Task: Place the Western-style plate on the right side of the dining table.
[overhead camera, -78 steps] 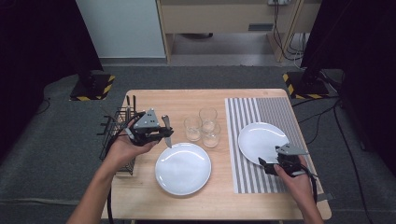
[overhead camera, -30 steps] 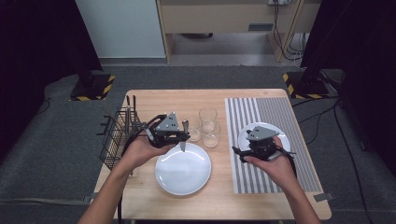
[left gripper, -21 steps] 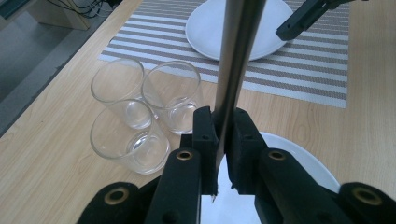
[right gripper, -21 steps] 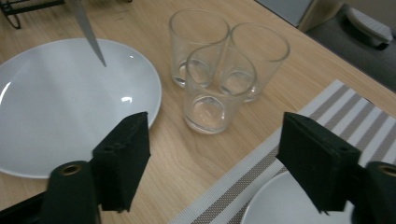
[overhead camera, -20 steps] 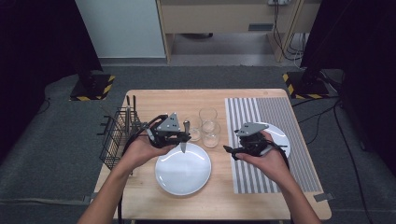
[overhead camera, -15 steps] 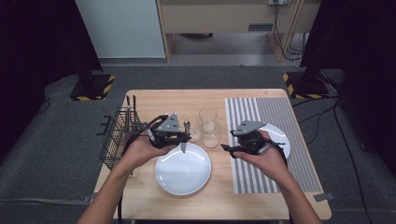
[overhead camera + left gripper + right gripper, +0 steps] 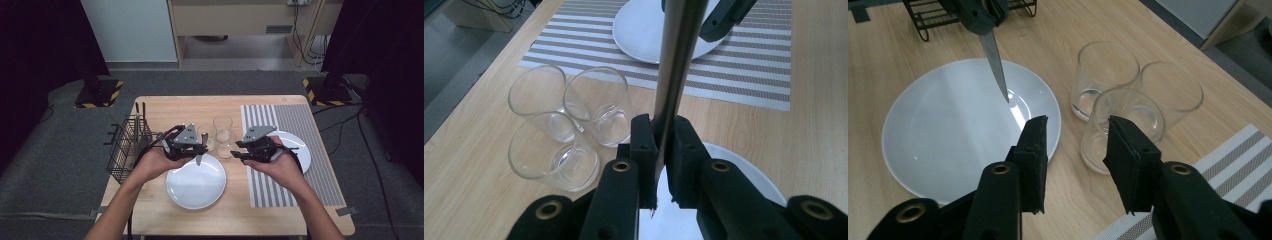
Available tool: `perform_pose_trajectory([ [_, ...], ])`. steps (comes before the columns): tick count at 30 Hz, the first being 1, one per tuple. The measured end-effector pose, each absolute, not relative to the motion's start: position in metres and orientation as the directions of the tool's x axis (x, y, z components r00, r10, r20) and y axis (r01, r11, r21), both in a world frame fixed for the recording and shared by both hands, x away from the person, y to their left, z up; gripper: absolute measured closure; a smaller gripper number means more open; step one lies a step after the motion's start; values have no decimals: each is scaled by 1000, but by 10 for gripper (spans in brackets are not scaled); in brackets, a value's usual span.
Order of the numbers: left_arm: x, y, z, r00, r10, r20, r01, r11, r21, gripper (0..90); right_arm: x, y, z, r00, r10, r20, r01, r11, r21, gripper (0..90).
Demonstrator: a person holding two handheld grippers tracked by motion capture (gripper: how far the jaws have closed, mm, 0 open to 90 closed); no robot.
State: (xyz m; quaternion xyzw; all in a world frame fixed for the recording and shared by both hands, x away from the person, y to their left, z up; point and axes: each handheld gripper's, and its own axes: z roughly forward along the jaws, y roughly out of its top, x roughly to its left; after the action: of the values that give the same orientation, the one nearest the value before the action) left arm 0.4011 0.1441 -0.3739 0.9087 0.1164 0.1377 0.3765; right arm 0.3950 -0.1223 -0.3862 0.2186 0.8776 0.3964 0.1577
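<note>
My left gripper [image 7: 192, 146] [image 7: 659, 135] is shut on a metal table knife [image 7: 200, 148] [image 7: 676, 50]. The knife's blade [image 7: 995, 57] hangs point down over the far edge of a white plate [image 7: 196, 186] [image 7: 943, 145] on the wood. My right gripper [image 7: 240, 151] [image 7: 1075, 135] hovers just right of three clear glasses [image 7: 225, 142] [image 7: 1125, 125] [image 7: 549, 155]. Its jaws stand partly apart and have just been closing, with nothing between the pads. The nearest glass lies just beyond its tips.
A second white plate [image 7: 299, 150] [image 7: 644, 30] lies on a grey striped mat [image 7: 300, 185] at the right. A black wire basket [image 7: 125, 147] with upright cutlery stands at the table's left edge.
My right hand has moved left from the plate on the mat towards the glasses, rising a little, and its jaws have narrowed. The left gripper shifted right with the knife, then held still.
</note>
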Motion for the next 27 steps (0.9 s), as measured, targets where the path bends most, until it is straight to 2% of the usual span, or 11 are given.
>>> perform_pose_trajectory([
  [12, 400, 139, -375, 936, 309, 170, 101, -697, 710, 824, 394, -111, -368, -882, 460, -104, 206, 575, 792, 738],
  [19, 401, 138, -376, 937, 305, 172, 101, -705, 702, 824, 394, -103, -365, -894, 434, -112, 180, 577, 796, 768],
  [27, 399, 135, -376, 941, 292, 171, 90, -702, 706, 824, 390, -86, -358, -921, 360, -146, 108, 599, 793, 781],
])
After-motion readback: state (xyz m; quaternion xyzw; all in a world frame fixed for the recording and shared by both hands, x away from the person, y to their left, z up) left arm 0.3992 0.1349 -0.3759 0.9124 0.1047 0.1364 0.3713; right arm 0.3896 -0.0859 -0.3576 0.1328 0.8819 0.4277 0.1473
